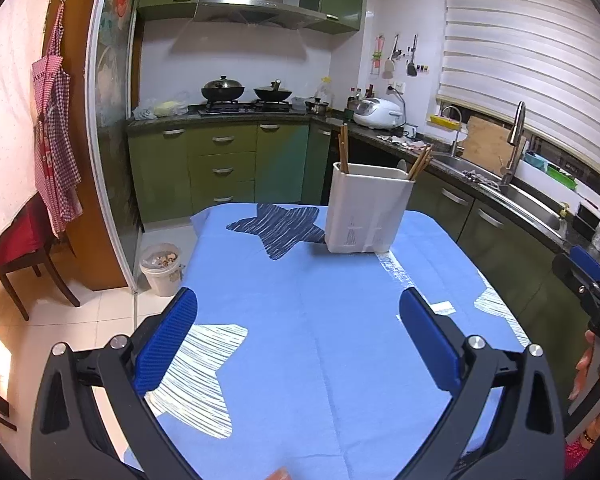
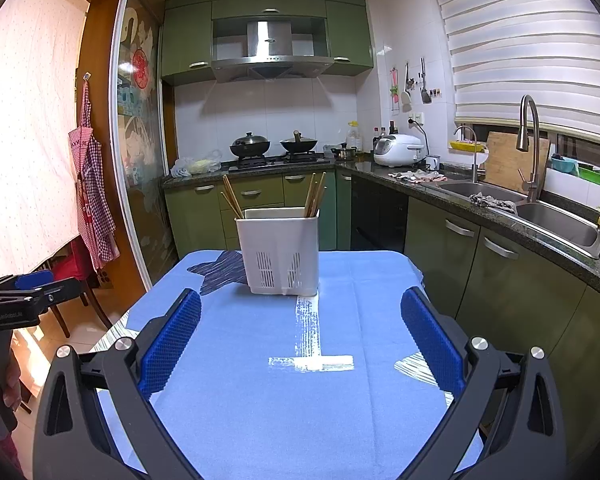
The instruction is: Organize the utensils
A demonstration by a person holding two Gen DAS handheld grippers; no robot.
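Both my left claw [image 1: 298, 336] and right claw [image 2: 300, 338] are spread, empty. The chopsticks [image 2: 314, 196] in the holder [image 2: 280, 254] look light, stiff, slippery; I'd pinch their upper ends.

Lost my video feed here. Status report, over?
Left gripper open, empty. Right gripper open, empty. White utensil holder upright on blue tablecloth, chopsticks inside. Path clear.

- Bright, even indoor light; both views sharp in the middle.
- Warm daylight glows through the curtain [image 2: 32, 120] at left.
- Strong fisheye bending and black corners at every edge.
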